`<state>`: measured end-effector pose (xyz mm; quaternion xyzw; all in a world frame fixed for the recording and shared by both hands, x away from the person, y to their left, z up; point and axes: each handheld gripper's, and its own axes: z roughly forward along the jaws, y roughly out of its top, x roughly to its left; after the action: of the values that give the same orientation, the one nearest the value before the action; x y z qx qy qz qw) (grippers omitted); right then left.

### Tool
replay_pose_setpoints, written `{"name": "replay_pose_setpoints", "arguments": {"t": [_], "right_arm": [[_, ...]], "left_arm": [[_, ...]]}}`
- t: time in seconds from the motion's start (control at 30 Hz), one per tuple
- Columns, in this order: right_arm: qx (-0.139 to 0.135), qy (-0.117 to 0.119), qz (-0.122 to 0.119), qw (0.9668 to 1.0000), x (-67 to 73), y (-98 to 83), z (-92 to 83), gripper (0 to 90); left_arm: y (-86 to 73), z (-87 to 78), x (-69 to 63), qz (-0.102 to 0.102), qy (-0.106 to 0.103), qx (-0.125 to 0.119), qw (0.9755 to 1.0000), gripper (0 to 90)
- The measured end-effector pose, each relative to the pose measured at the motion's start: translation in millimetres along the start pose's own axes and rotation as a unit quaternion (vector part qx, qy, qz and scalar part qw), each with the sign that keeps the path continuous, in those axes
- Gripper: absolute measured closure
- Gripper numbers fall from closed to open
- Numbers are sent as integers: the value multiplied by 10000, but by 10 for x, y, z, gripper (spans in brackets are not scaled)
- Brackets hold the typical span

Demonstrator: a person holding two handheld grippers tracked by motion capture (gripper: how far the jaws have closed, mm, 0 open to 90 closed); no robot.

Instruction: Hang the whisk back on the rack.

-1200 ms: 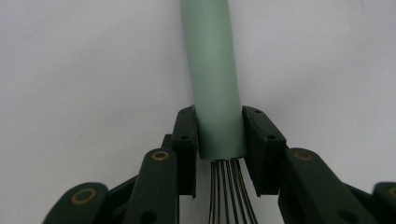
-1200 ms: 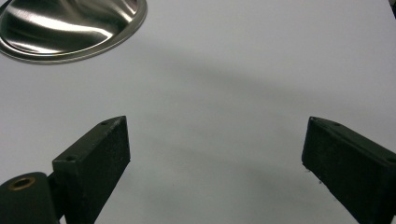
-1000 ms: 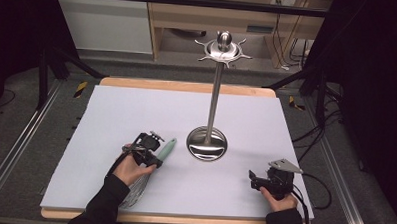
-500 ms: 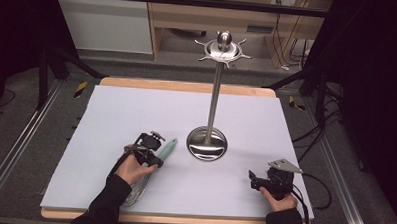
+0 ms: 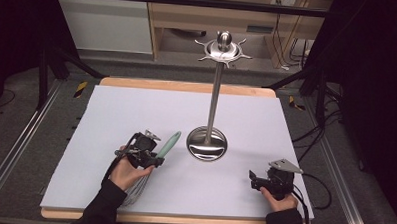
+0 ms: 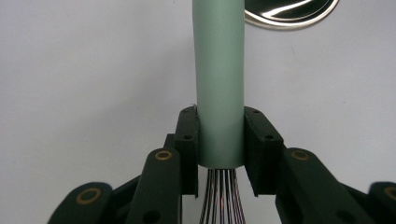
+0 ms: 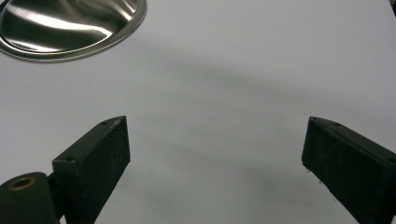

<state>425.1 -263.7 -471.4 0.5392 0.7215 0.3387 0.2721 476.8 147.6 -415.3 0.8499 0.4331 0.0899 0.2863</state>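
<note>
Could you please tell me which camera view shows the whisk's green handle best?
The left gripper view: the green handle runs up its middle, clamped between the fingers. The high view shows the handle small beside the stand's base.

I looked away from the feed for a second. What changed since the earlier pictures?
The left gripper has just closed on the whisk, clamping its green handle, and has begun lifting it slightly. The right gripper stayed put, jaws open, and the steel utensil stand is unmoved.
</note>
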Motion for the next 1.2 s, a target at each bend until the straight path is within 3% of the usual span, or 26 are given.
{"name": "replay_pose_setpoints", "arguments": {"t": [0.23, 0.43, 0.63, 0.77, 0.83, 0.87, 0.9, 0.93, 1.03, 1.2], "right_arm": [[-8, -7, 20, 10000, -5, -3, -3, 83], [-4, -10, 22, 10000, -7, -3, -4, 83], [-4, -16, 36, 10000, -8, -2, -6, 83], [-17, -16, 15, 10000, -8, -1, -13, 83], [-22, -14, 10, 10000, -6, -1, -14, 83], [-22, -7, 4, 10000, -4, 0, -20, 83], [-25, -6, 5, 10000, -4, 0, -21, 83], [-23, -5, 2, 10000, -4, 0, -21, 83], [-29, -3, 11, 10000, -2, 0, -23, 83], [-31, -2, 17, 10000, -1, -1, -25, 83]], "left_arm": [[-80, -187, 7, -54, -38, -457, 9989, 687], [-162, -341, 31, -31, -47, -861, 9963, 687], [-183, -415, 48, -47, -40, -1083, 9941, 687], [-227, -528, 53, -112, -34, -1372, 9905, 687], [-237, -554, 53, -111, -39, -1414, 9899, 687], [-255, -609, 47, -114, -48, -1525, 9882, 687], [-255, -609, 47, -114, -48, -1525, 9882, 687], [-263, -658, 34, -106, -44, -1646, 9863, 687], [-270, -714, 10, -69, -25, -1781, 9840, 687], [-273, -783, -22, -20, -7, -1891, 9820, 687]]}}
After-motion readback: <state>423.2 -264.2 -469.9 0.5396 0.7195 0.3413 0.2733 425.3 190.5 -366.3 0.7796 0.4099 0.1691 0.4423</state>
